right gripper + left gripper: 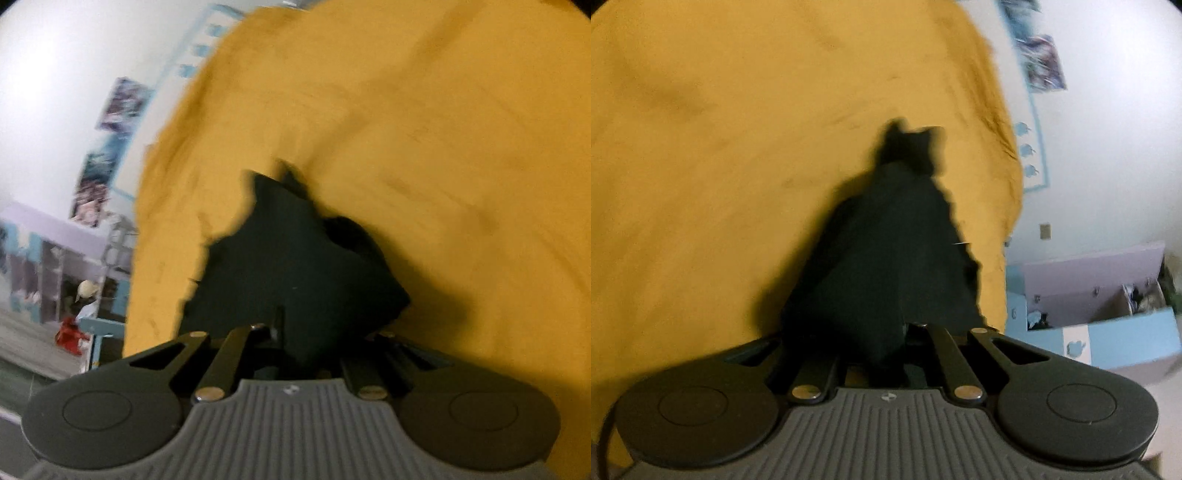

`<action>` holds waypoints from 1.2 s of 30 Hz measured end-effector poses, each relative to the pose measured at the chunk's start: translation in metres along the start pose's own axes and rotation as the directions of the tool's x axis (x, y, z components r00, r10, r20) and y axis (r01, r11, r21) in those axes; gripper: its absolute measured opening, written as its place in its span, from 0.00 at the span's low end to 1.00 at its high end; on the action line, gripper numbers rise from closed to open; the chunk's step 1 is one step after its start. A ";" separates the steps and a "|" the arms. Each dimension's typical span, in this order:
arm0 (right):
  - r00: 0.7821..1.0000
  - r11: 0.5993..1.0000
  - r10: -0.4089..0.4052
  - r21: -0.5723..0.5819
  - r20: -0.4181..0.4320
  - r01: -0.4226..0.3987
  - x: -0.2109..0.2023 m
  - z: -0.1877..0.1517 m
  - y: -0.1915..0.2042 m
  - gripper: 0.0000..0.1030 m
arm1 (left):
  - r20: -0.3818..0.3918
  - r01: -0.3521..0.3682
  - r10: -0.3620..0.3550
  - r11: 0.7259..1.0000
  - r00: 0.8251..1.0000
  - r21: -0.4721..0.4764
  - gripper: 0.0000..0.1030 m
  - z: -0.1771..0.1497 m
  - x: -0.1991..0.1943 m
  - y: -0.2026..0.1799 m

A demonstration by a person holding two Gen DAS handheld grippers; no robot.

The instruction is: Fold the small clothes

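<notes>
Left gripper (905, 332): fingers closed on a fold of the dark garment (886, 251), cloth draped over and hiding the tips. Right gripper (291, 332): fingers likewise closed, pinching another part of the dark garment (291, 258); tips buried in fabric. Garment: small, black or very dark green, bunched, hanging from both grips just over the mustard-yellow bed cover (720, 147). Background: white wall with posters (1041, 62); blue and lilac shelf unit (1108, 291). Both views motion-blurred.

Dark garment (886, 251) drapes over both grippers' fingertips, hiding them; motion blur smears the wall posters (107, 147)
</notes>
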State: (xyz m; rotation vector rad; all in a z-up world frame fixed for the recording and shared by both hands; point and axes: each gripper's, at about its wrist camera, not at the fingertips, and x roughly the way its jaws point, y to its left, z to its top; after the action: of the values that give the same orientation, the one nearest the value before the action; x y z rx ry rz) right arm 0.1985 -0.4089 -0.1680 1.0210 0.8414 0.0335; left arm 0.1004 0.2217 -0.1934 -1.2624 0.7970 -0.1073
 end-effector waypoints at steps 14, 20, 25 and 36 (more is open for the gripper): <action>0.979 0.891 -0.060 -0.432 0.197 0.142 -0.054 0.029 0.035 0.46 | 0.171 -0.177 0.114 0.893 0.979 0.413 0.45 0.057 -0.059 -0.090; 0.979 0.757 0.011 -0.641 0.203 0.124 0.023 0.060 0.096 0.46 | 0.160 -0.183 0.113 0.820 0.981 0.543 0.46 0.095 0.038 -0.134; 0.987 0.707 -0.025 -0.695 0.159 0.129 0.099 0.095 0.113 0.46 | 0.151 -0.258 0.209 0.744 0.966 0.617 0.46 0.109 0.097 -0.134; 0.993 0.673 -0.090 -0.731 0.071 0.113 0.187 0.113 0.114 0.45 | 0.100 -0.257 0.248 0.760 0.964 0.597 0.46 0.136 0.133 -0.114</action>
State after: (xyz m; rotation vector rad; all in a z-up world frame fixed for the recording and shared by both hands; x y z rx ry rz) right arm 0.4390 -0.3548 -0.1659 0.1978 0.7531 0.2469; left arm 0.3163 0.2282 -0.1460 -0.5330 0.8253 -0.1219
